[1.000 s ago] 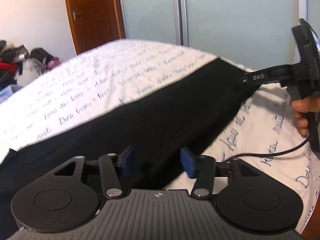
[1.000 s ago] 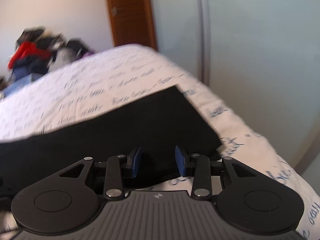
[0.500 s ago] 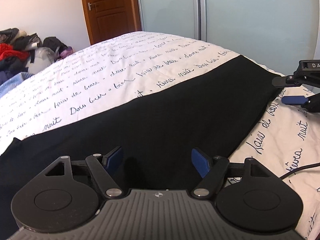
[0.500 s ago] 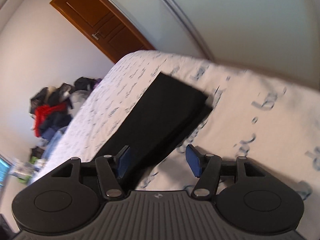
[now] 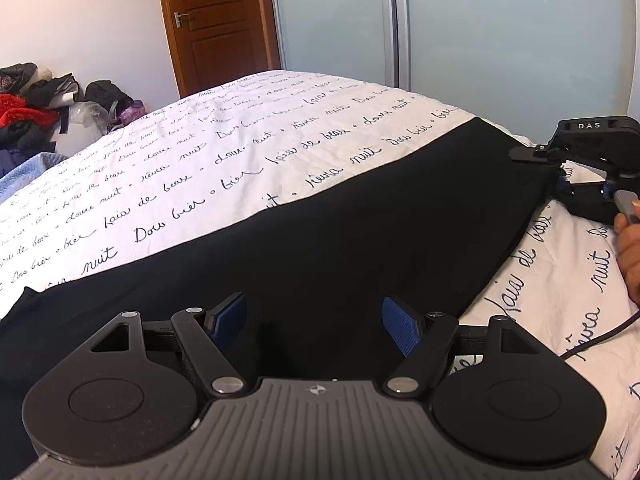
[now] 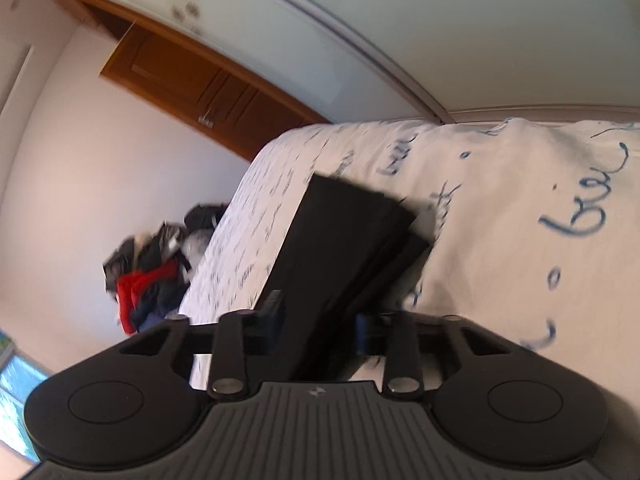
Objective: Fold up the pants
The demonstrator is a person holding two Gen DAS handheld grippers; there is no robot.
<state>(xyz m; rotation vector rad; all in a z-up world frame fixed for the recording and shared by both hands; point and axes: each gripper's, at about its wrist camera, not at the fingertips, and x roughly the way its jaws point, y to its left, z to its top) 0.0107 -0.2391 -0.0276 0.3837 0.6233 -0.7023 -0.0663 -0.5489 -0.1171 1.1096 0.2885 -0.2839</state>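
Black pants [image 5: 320, 220] lie flat in a long band across the bed [image 5: 200, 152]. My left gripper [image 5: 314, 312] hovers open just above the near part of the band, with nothing between its fingers. In the left wrist view my right gripper [image 5: 554, 172] sits at the far right hem corner, held by a hand [image 5: 630, 248]. It is rolled onto its side. In the right wrist view the layered hem end of the pants [image 6: 348, 232] runs between the jaws of my right gripper [image 6: 318, 322], which are closing around it. I cannot see the pads pressing the cloth.
The bed sheet [image 6: 500, 200] is white with blue handwriting. A pile of clothes [image 5: 32, 116] lies beyond the bed on the left, near a brown door [image 5: 216, 20]. Frosted sliding doors [image 5: 480, 40] stand behind the bed. A black cable [image 5: 600, 340] trails over the sheet at right.
My right gripper rolled onto its side and sank to the pants' hem; its jaws widened, then narrowed around the cloth. The left jaws opened a little wider and stayed in place.
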